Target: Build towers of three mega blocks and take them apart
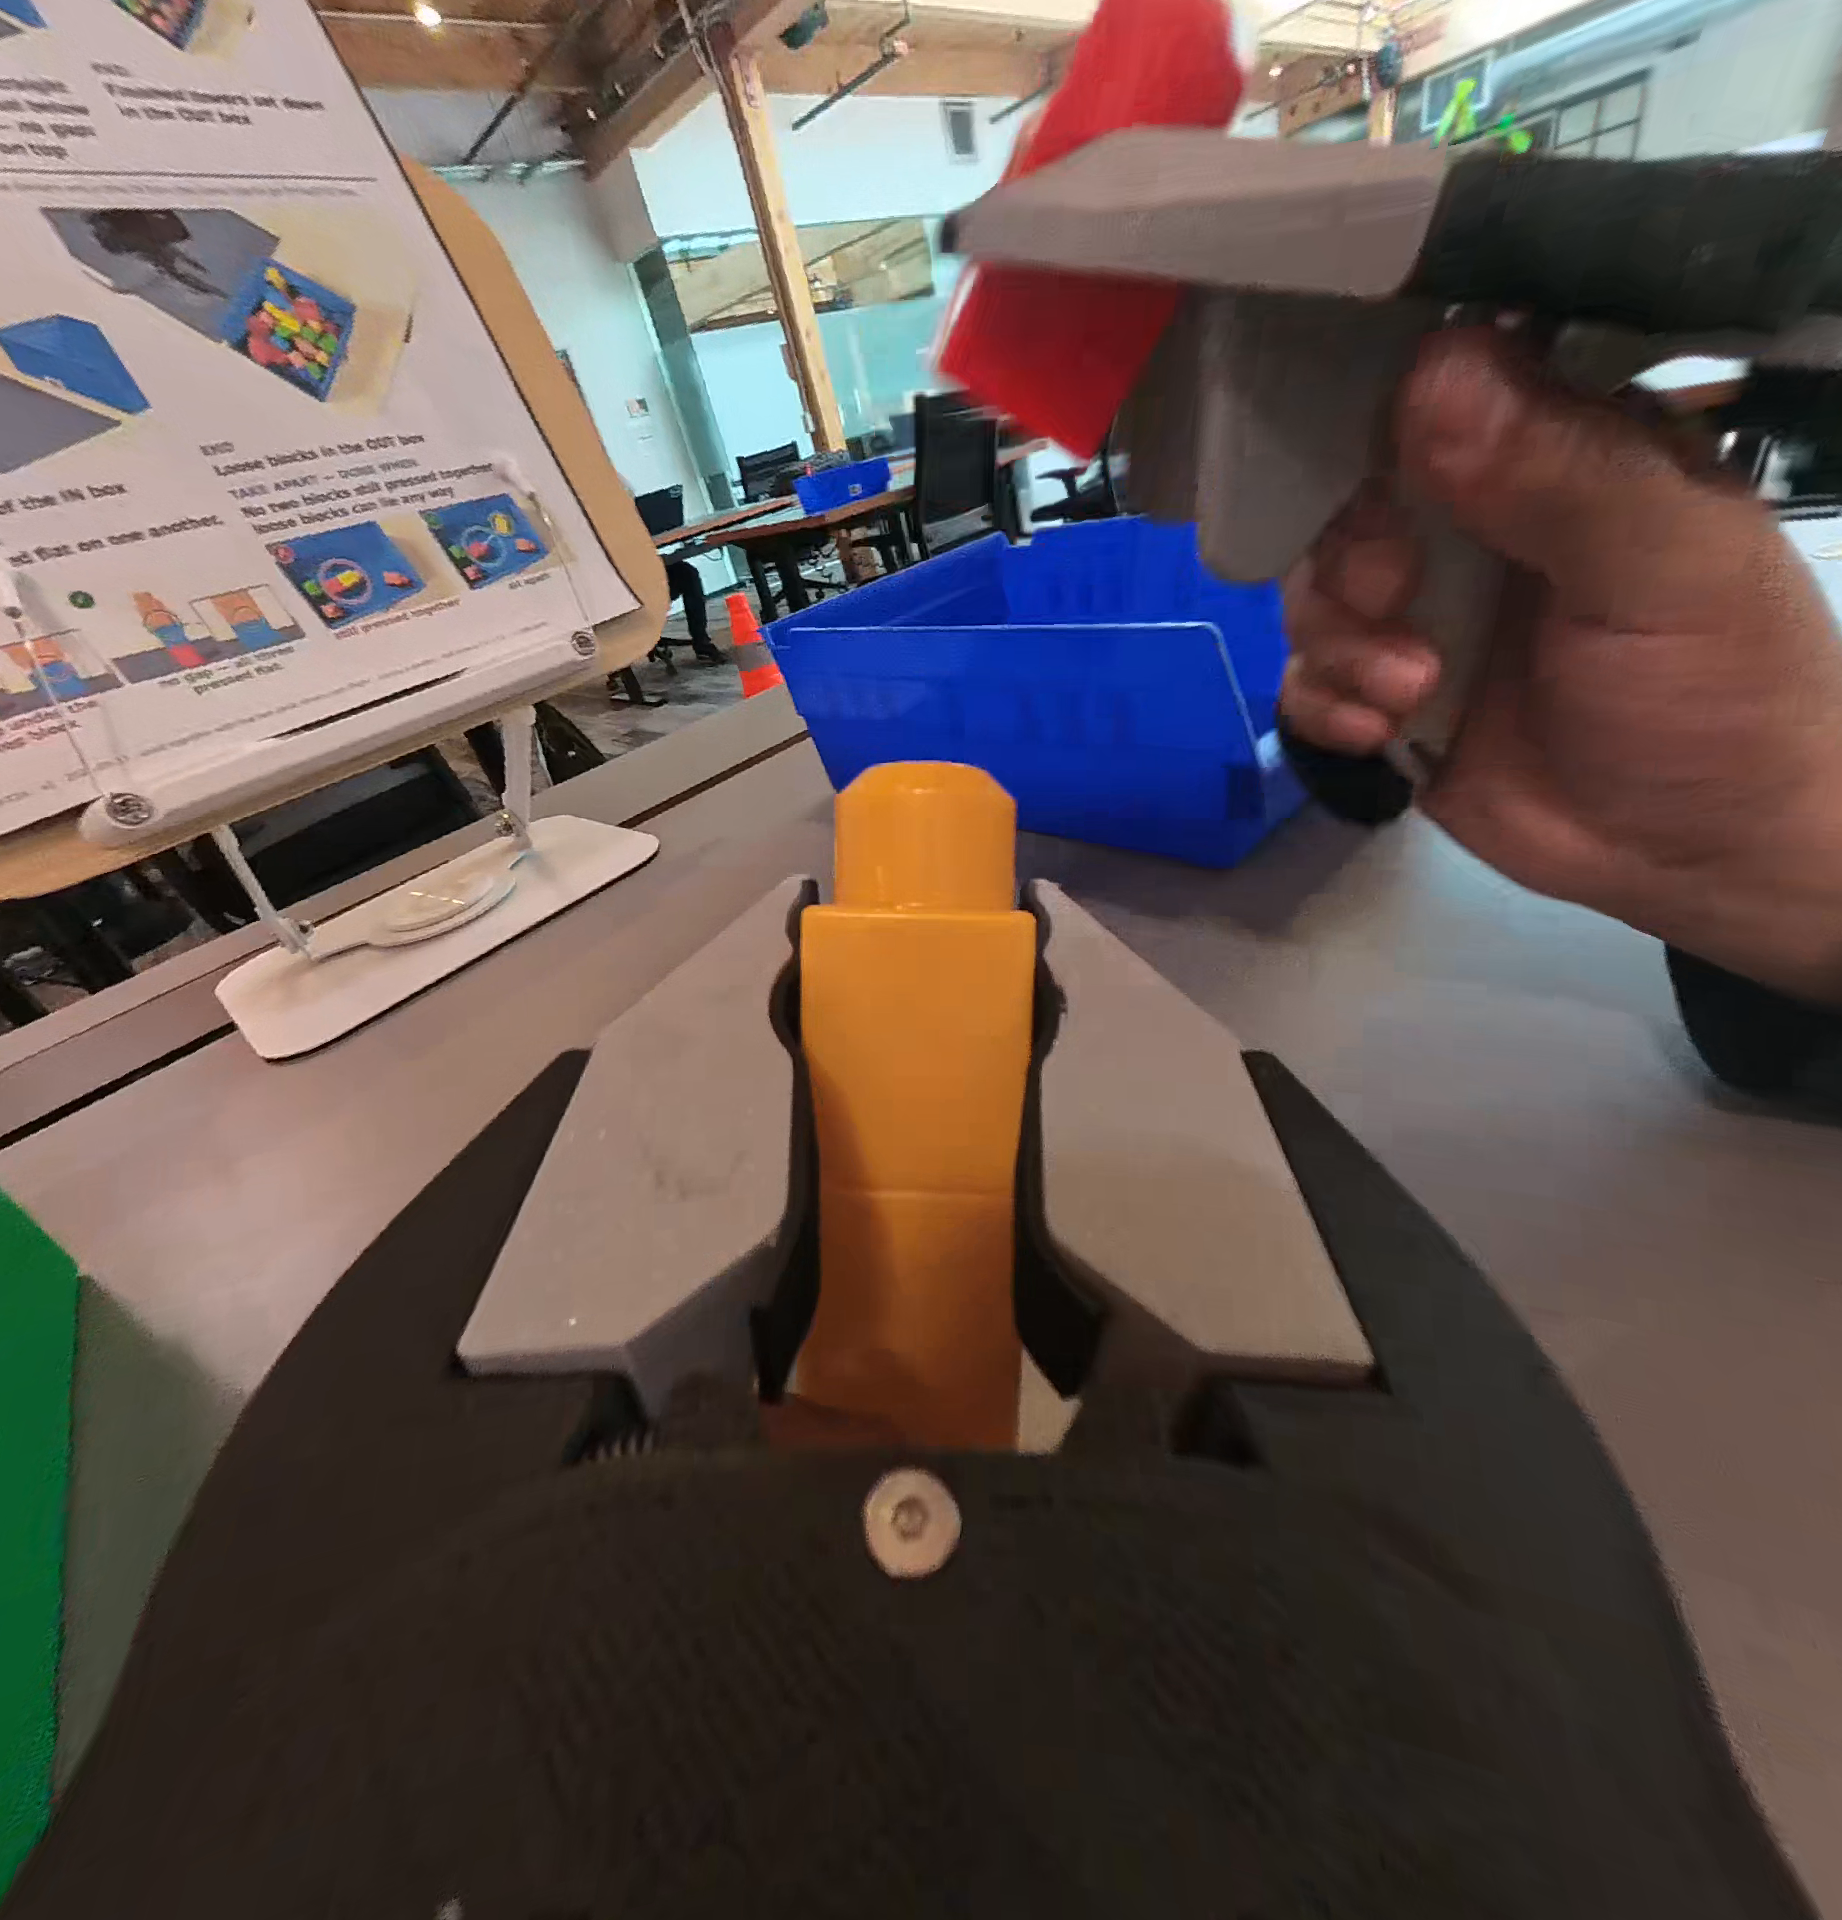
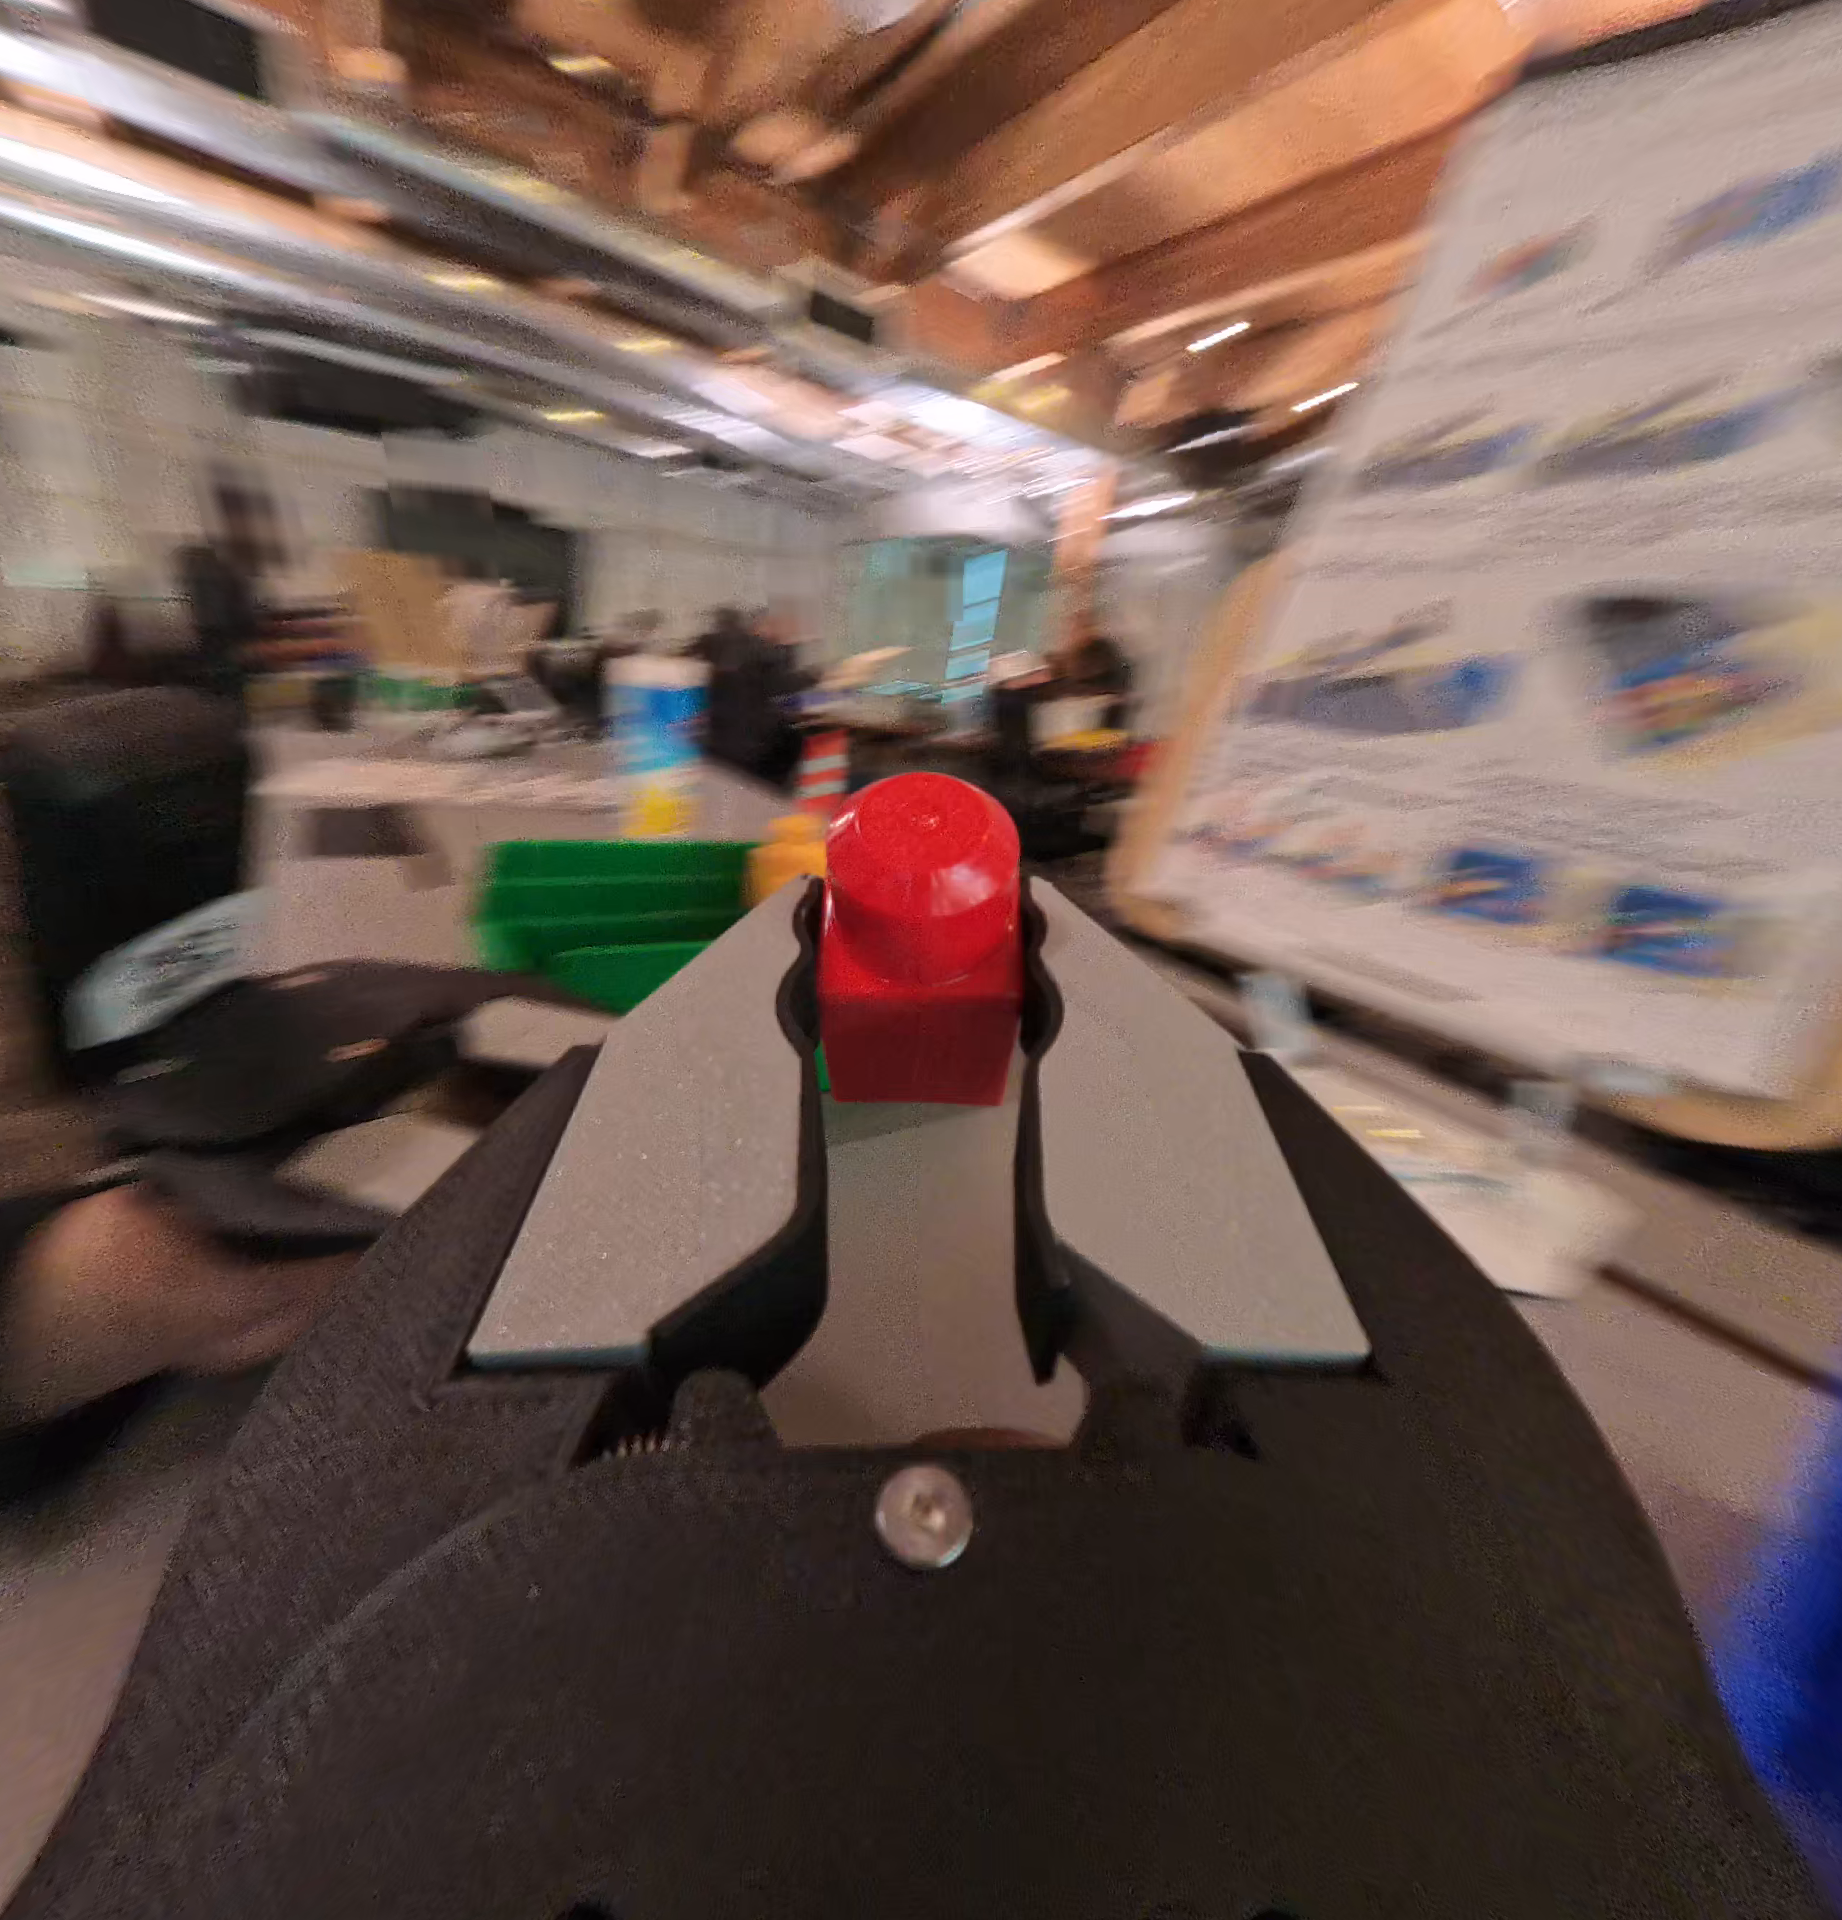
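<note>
My left gripper (image 1: 919, 935) is shut on an orange block (image 1: 912, 1122), a long piece that looks like two stacked blocks with its stud pointing forward. My right gripper (image 2: 922, 935) is shut on a red block (image 2: 922, 966), held at the fingertips with its stud forward. In the left wrist view the right gripper (image 1: 1000, 239) shows at the upper right, raised above the table in a person's hand (image 1: 1623, 686), with the red block (image 1: 1093, 229) in it. The right wrist view is motion-blurred.
A blue bin (image 1: 1031, 686) stands on the grey table (image 1: 1416, 1195) ahead of the left gripper. A green bin (image 2: 605, 914) lies ahead of the right gripper and also shows at the left edge (image 1: 3, 1558). An instruction sheet on a white stand (image 1: 273, 416) is at the left.
</note>
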`<state>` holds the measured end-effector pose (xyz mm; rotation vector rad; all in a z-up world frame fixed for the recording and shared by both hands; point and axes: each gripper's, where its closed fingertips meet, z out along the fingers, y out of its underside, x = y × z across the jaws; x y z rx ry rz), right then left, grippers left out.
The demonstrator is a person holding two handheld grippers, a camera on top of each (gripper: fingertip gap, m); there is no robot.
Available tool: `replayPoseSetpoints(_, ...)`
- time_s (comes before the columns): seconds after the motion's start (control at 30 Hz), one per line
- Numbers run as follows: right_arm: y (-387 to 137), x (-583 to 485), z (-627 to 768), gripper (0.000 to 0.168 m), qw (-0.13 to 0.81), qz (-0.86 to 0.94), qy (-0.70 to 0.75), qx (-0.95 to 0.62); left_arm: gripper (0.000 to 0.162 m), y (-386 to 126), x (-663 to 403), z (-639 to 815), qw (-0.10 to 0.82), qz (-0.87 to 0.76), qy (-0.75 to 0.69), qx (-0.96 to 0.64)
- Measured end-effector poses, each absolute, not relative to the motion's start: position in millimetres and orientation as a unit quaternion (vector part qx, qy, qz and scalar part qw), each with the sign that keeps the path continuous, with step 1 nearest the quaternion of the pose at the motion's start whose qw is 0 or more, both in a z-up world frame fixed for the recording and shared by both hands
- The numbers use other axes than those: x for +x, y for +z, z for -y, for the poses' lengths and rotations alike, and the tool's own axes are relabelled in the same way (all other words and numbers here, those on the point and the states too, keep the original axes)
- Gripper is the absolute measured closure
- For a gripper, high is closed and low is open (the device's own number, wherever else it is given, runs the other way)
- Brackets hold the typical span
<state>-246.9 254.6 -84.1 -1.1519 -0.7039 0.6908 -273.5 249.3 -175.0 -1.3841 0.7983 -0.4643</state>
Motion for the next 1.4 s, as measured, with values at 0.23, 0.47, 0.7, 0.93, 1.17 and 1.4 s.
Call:
replayPoseSetpoints(0.23,-63.7,-80.1,-303.1,0.135,0.814,0.083,-0.074,-0.57,0.125,-172.4,-278.1,-252.5,0.683,-0.341,-0.2,-0.614)
replayPoseSetpoints(0.47,-130.9,-22.1,-352.2,0.113,0.679,0.025,-0.022,-0.733,0.125,-172.6,-276.1,-251.6,0.687,-0.349,-0.191,-0.608)
replayPoseSetpoints(0.7,-105.3,-179.4,-290.9,0.108,0.611,0.279,0.248,-0.698,0.125,-173.8,-275.8,-253.9,0.698,-0.36,-0.15,-0.601)
replayPoseSetpoints(0.93,-150.6,-294.9,-226.3,0.105,0.462,0.42,0.35,-0.698,0.124,-174.6,-266.1,-243.8,0.701,-0.39,-0.145,-0.579)
replayPoseSetpoints(1.17,-161.9,-302.0,-233.9,0.124,0.453,0.39,0.367,-0.713,0.124,-176.4,-267.5,-246.6,0.702,-0.392,-0.12,-0.582)
replayPoseSetpoints(1.4,-175.8,-306.7,-224.5,0.123,0.389,0.393,0.42,-0.72,0.125,-175.4,-263.9,-244.5,0.714,-0.406,-0.091,-0.563)
